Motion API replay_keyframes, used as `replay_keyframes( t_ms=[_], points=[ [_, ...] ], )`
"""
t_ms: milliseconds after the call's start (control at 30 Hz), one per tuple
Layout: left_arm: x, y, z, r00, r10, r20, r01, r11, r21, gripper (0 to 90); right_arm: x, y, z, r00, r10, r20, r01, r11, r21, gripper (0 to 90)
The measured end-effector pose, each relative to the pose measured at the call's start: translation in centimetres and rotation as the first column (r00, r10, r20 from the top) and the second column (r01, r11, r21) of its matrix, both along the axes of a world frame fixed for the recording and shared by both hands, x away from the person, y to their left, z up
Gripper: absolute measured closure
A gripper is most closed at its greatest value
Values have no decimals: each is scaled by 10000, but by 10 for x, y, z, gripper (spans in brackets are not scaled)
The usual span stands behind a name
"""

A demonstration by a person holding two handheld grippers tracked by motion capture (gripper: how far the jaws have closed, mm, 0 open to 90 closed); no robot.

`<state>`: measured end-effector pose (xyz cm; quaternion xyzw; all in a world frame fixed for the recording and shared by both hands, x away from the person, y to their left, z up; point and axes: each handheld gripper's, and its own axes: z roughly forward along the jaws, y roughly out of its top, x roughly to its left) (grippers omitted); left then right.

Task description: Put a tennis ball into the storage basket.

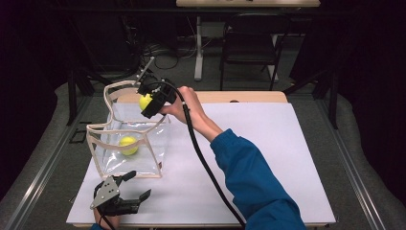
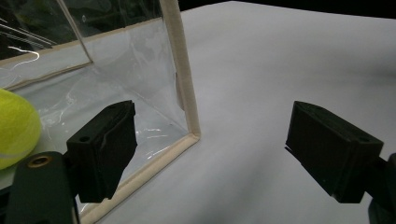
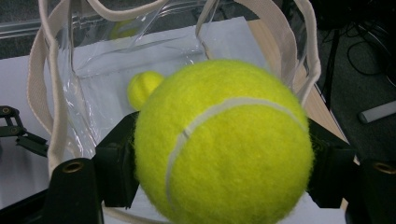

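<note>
Clamped between the right tool's (image 3: 224, 182) jaws was a tennis ball (image 3: 223, 142), held above the clear bag (image 1: 125, 136); the left tool (image 2: 224, 154) was spread wide, empty.

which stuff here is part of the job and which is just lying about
In the job:
- tennis ball gripped in the right tool
- second tennis ball inside the bag
- clear bag

Lying about:
- chair behind the table
- floor cables
- left tool, open, idle
</note>
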<state>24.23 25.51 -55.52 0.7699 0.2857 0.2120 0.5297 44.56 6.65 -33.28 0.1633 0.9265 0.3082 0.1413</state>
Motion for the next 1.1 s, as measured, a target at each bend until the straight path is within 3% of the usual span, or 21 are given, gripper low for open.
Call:
replay_keyframes(
  t_ms=[1100],
  points=[
    [-1,0,0,10000,70,24,-70,10000,-24,159,7,12,-19,9989,76,-464,-100,9987,-509,257]
  ],
)
